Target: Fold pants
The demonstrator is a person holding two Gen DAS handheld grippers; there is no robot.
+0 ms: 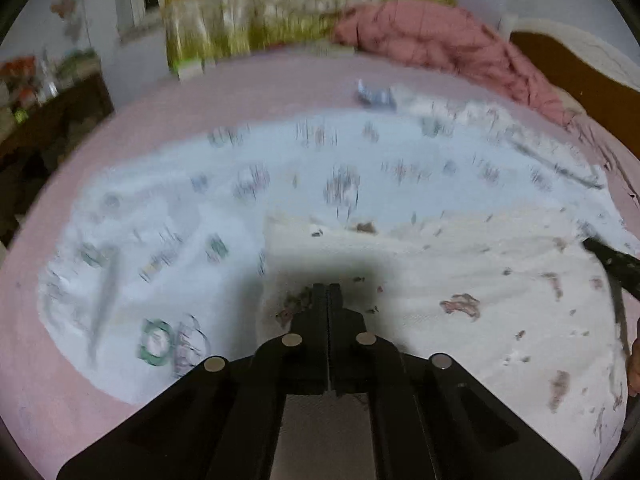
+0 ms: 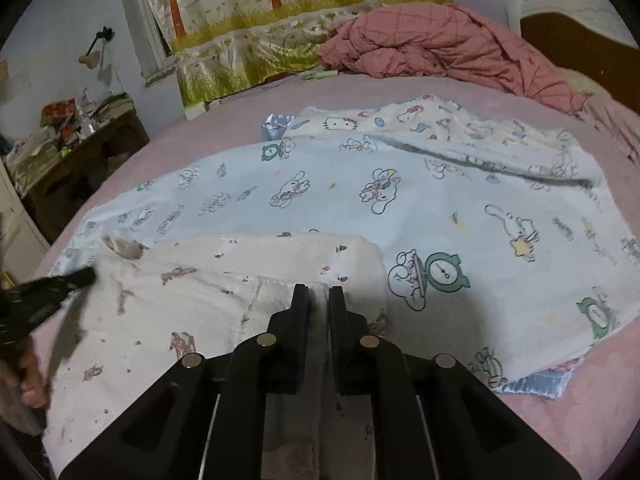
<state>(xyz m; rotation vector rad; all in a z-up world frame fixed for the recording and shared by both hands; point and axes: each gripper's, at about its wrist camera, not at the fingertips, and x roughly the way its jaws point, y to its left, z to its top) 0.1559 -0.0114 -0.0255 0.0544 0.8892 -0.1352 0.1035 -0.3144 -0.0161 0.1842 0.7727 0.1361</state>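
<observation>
A pink bed (image 2: 400, 92) fills both views, with a pale blue cartoon-print sheet (image 2: 320, 196) across the middle and the cream patterned pants (image 2: 224, 280) lying on it in the lower left of the right wrist frame. The right gripper (image 2: 319, 296) pinches a ridge of the pants' cloth between its fingers, while the left gripper (image 1: 328, 294) shows its fingers pressed together over the pants, cloth between them not discernible. The likely trouble is a lopsided fold — if the left holds nothing, a lift would raise one side only and drag the pants askew.

No words, brands or numbers can be read anywhere. Ahead of the jaws, the blue sheet (image 2: 328, 184) bears only cartoon prints.
</observation>
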